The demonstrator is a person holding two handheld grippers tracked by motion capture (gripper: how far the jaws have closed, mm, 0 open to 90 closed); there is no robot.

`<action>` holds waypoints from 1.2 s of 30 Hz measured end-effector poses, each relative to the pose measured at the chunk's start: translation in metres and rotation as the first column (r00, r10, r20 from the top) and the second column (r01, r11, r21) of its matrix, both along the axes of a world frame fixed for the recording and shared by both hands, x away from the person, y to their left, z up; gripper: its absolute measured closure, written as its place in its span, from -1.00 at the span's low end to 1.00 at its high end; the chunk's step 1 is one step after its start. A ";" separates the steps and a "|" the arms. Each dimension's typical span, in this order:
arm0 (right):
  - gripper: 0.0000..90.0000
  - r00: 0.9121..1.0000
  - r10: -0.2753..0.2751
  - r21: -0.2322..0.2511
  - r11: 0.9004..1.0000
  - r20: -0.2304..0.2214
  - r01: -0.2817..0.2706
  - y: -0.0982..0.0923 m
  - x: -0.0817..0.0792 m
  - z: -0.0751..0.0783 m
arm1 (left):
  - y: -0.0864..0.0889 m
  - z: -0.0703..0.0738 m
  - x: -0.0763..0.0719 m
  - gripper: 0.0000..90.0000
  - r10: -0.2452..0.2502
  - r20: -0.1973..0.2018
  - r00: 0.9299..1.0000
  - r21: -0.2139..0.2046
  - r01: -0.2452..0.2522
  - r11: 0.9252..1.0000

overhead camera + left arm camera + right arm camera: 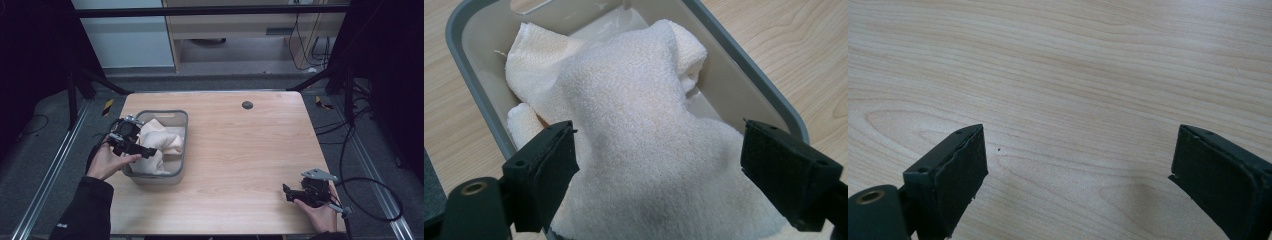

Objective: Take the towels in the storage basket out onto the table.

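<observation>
A cream terry towel (162,140) (634,95) lies bunched in a grey plastic basket (185,131) (471,87) on the left of the wooden table (240,150). My left gripper (146,150) (659,134) reaches over the basket's left rim, its jaws spread wide on either side of the towel's hump. The pads sit at the cloth's flanks without squeezing it. At the table's front right my right gripper (287,193) (1078,137) rests low over bare wood (1063,75), open, with nothing between its jaws.
A small black round plug (247,105) is set in the tabletop near the far edge. Cables (370,190) trail off the right side of the table onto the floor. Metal rails (55,160) run along the floor on both sides.
</observation>
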State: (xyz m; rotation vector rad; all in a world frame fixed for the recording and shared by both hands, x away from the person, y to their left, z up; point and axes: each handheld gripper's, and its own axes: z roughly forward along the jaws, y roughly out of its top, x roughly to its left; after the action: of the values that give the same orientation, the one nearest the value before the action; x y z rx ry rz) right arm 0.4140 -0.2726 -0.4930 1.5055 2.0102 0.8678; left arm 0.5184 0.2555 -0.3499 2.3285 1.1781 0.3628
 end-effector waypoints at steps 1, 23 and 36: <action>-0.83 1.000 0.003 0.000 1.000 -0.002 -0.003 0.000 0.000 0.000 | -0.001 -0.002 0.002 -0.69 0.001 -0.007 1.000 0.005 -0.001 1.000; -0.87 0.999 0.037 -0.012 0.999 -0.030 -0.038 0.002 0.001 -0.004 | -0.007 -0.032 0.019 -0.70 -0.002 -0.111 0.994 0.016 0.004 1.000; -0.87 0.998 0.044 -0.009 0.999 -0.044 -0.044 0.003 0.001 -0.004 | -0.010 -0.041 0.022 -0.18 0.032 -0.176 0.984 0.050 -0.023 0.998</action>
State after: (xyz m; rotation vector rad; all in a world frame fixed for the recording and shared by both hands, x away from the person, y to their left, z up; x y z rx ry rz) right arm 0.4152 -0.2693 -0.4973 1.4922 2.0836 0.8474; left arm 0.5408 0.2452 -0.3910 2.4291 1.2988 0.1988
